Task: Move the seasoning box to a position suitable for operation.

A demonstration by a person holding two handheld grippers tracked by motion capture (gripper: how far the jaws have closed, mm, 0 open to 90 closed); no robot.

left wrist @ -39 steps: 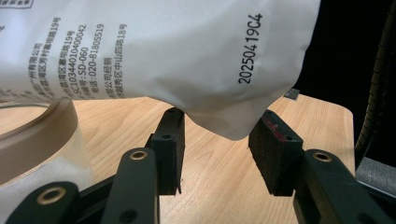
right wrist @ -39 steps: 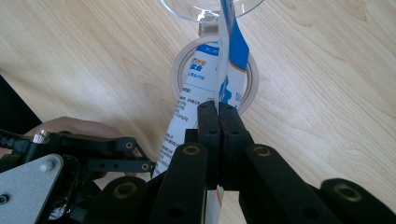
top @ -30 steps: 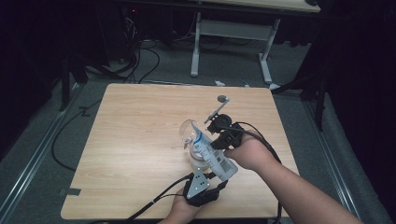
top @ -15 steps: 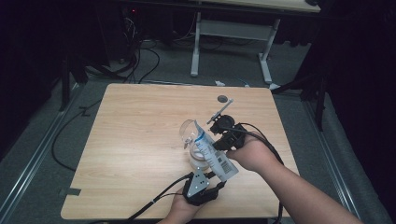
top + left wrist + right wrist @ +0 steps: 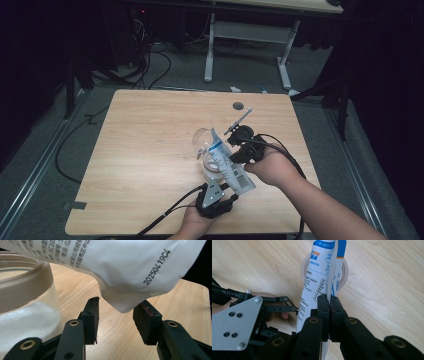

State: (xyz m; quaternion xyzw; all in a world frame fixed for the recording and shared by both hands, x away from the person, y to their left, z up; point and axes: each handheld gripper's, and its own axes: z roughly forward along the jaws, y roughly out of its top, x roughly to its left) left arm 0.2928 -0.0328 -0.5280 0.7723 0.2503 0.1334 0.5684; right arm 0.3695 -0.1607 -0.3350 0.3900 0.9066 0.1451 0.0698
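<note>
Pouch (image 5: 227,165) hangs clamped in the right gripper (image 5: 329,302) fingers over the jar (image 5: 212,167); left gripper (image 5: 116,320) fingers apart.

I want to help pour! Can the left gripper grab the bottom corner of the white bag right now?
Probably yes. The left gripper has its jaws open, with the white bag's bottom corner hanging just between and above the pads, nothing blocking. The right gripper already pinches the bag over the jar.

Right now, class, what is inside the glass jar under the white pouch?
White powder fills the lower part of the glass jar, seen through its clear wall. The pouch tilted above covers most of the jar's mouth, hiding the powder's top surface.
</note>
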